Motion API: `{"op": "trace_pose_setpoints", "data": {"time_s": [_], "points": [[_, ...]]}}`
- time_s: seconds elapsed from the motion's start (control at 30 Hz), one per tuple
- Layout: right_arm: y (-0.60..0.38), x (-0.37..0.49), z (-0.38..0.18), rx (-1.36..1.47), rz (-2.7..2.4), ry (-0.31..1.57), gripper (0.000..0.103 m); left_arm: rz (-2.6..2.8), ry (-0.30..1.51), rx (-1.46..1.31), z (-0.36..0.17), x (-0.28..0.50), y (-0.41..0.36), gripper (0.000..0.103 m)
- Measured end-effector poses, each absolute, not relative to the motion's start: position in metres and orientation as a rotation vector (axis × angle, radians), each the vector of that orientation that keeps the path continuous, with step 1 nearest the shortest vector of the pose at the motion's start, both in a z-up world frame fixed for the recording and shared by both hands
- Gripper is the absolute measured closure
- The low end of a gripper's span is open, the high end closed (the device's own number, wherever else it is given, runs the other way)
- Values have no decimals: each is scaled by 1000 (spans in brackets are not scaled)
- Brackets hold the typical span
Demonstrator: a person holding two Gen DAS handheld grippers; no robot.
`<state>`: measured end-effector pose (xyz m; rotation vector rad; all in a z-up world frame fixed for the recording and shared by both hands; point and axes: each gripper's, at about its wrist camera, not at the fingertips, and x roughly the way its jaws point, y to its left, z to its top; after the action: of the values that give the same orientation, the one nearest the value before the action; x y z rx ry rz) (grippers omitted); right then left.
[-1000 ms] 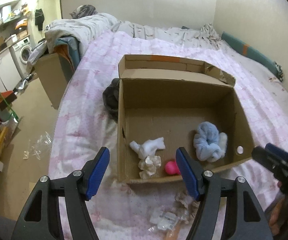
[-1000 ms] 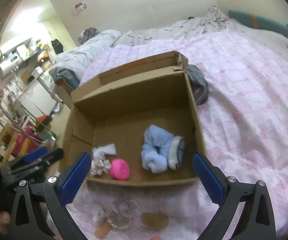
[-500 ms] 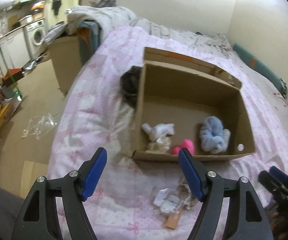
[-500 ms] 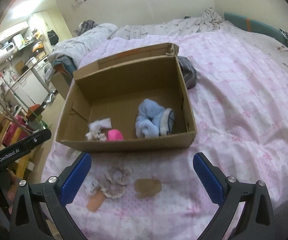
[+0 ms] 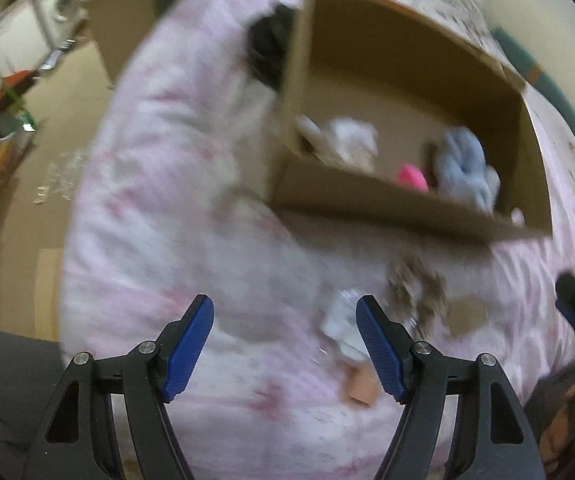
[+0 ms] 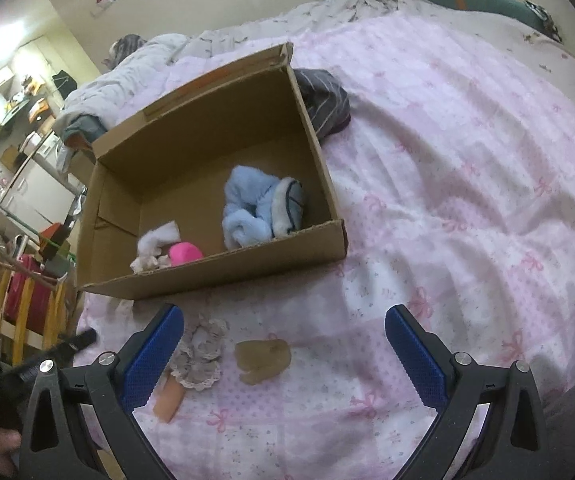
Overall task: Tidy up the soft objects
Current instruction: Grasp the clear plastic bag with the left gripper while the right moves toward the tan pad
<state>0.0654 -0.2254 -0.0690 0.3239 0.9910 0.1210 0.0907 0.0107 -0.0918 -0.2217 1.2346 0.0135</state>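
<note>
An open cardboard box [image 6: 223,272] sits on the pink bedspread and holds a light blue fluffy item [image 6: 261,208], a pink ball [image 6: 185,254] and white cloth pieces [image 6: 155,242]; the box also shows, blurred, in the left wrist view [image 5: 367,200]. In front of the box lie a lacy grey-white item [image 6: 201,354], a tan soft piece [image 6: 263,360] and an orange-pink stick [image 6: 169,400]. My right gripper [image 6: 283,356] is open and empty above them. My left gripper [image 5: 285,352] is open and empty over the bedspread, left of these items [image 5: 415,292].
A dark striped garment [image 6: 325,100] lies behind the box's right corner. The bed's left edge drops to a floor [image 5: 19,168] with plastic scraps and furniture. A rumpled grey duvet [image 6: 135,60] lies at the bed's far end.
Both grippers have pulled back and lowered from the box toward the loose items in front of it. The left wrist view is now motion-blurred. Both grippers stay open.
</note>
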Motion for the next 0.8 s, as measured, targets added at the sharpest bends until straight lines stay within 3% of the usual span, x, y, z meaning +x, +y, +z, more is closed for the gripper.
{"op": "trace_pose_setpoints", "data": {"time_s": [0.5, 0.63, 0.77, 0.8], "points": [[-213, 73, -81, 337, 162, 1052, 0, -114, 1352, -106, -135, 96, -38, 33], [-209, 75, -84, 336, 172, 1068, 0, -117, 1348, -132, -134, 97, -36, 55], [-209, 76, -86, 343, 170, 1080, 0, -115, 1354, -153, -132, 104, -24, 68], [-210, 76, -86, 345, 169, 1081, 0, -120, 1355, -164, -131, 104, -21, 75]]}}
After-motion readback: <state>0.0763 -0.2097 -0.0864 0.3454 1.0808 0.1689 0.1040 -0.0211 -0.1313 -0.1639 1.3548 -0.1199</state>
